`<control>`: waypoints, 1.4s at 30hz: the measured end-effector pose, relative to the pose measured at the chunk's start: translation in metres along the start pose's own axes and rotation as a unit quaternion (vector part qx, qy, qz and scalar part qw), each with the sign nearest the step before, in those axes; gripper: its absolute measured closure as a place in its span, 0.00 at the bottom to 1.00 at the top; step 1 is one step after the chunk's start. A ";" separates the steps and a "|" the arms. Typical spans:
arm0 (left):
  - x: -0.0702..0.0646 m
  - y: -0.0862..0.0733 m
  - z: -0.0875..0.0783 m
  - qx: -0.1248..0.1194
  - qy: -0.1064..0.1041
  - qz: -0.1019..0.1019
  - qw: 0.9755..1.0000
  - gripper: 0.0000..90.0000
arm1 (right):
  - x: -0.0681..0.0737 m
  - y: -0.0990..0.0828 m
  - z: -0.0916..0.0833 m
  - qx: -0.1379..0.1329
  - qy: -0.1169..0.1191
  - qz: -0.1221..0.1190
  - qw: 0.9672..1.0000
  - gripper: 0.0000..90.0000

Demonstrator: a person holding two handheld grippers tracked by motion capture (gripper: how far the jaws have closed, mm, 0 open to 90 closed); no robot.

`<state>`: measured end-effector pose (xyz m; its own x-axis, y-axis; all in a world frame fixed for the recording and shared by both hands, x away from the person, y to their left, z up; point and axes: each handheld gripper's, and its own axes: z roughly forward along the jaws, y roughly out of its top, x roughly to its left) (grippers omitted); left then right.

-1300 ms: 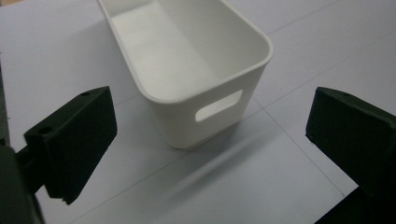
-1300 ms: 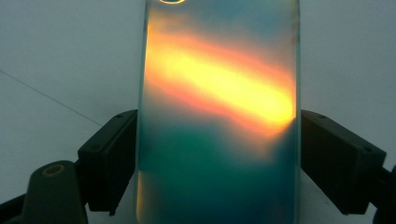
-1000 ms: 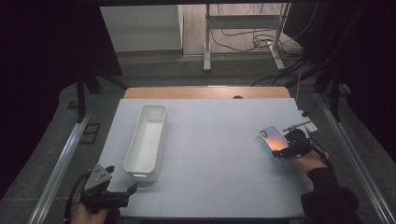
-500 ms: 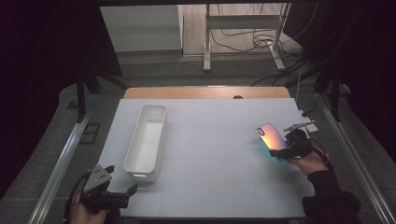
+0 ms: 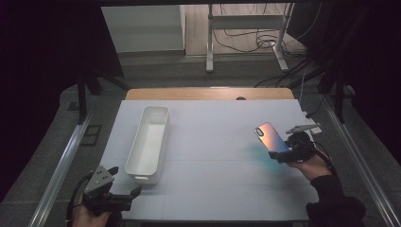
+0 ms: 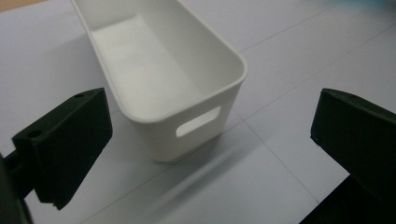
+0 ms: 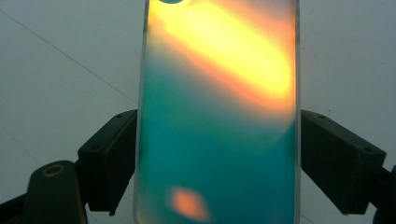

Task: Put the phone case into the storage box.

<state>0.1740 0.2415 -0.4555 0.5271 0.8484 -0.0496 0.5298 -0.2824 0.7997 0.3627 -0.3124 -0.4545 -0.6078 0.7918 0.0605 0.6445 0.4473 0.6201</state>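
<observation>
Table (image 5: 213,142) carries a long white bin (image 5: 149,142); well right of the bin, the right gripper (image 5: 288,153) pinches a phone (image 5: 271,137), long axis pointing away-left, its back shimmering teal and orange. Left gripper (image 5: 120,201) spread, empty.

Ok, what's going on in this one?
A person works at a white table with a gripper in each hand. The right gripper is shut on an iridescent phone, clamped across its width and held above the table's right side. The left gripper sits at the near left corner, jaws open, pointed at the end of an empty white bin. The phone is not yet in the bin.
</observation>
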 end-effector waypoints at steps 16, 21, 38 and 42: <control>-0.010 0.019 0.013 -0.010 -0.035 0.022 0.999 0.00 | 0.028 0.006 -0.007 -0.026 0.031 -0.033 0.999 0.19; -0.011 0.026 0.016 -0.025 -0.063 0.014 0.998 0.00 | 0.036 0.007 -0.009 -0.033 0.038 -0.042 0.998 0.19; -0.016 0.047 0.035 -0.037 -0.123 0.041 0.991 0.00 | 0.058 0.009 -0.013 -0.058 0.075 -0.054 0.994 0.19; -0.019 0.053 0.040 -0.040 -0.138 0.048 0.988 0.00 | 0.064 0.009 -0.014 -0.064 0.083 -0.059 0.993 0.19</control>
<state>0.2185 0.1921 -0.4360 0.7394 0.6618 -0.1236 0.4199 -0.3098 0.8531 0.3231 -0.2639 -0.4341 -0.7510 0.6522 0.1028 0.5061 0.4687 0.7240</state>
